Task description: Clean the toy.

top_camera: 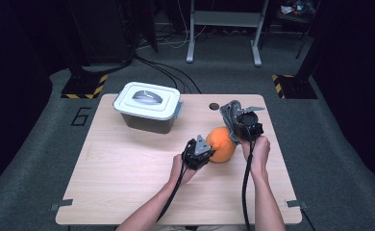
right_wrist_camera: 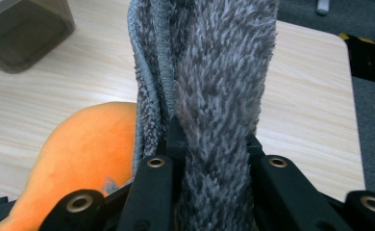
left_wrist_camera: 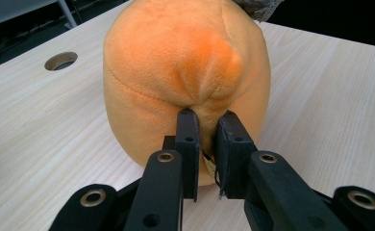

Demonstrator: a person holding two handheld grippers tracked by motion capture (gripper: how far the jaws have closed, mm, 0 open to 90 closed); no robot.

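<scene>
Looking down from the high view: sitting on the pale wooden table [top_camera: 128, 168], right of centre, a round orange plush toy [top_camera: 222, 142], with the left gripper [top_camera: 198, 153] pressing in at its near-left side and the right gripper [top_camera: 239, 126] hovering just behind it, carrying a fluffy grey microfibre cloth [top_camera: 230, 115] bunched upright; standing well apart at the far left, a grey lidded plastic box [top_camera: 149, 107], lid on. Riding along in the left gripper view: clamping narrowly on a pinch of the toy's [left_wrist_camera: 185, 82] fabric near its base, jaws nearly together, toy resting on the table [left_wrist_camera: 41, 134]. Riding along in the right gripper view: squeezing the cloth [right_wrist_camera: 209, 86] tight between closed jaws, cloth rising straight up, touching the toy [right_wrist_camera: 84, 154] at lower left. Judging progress: both items gripped, toy steadied; wiping seemingly just beginning or under way, most of the surface probably remaining.
</scene>
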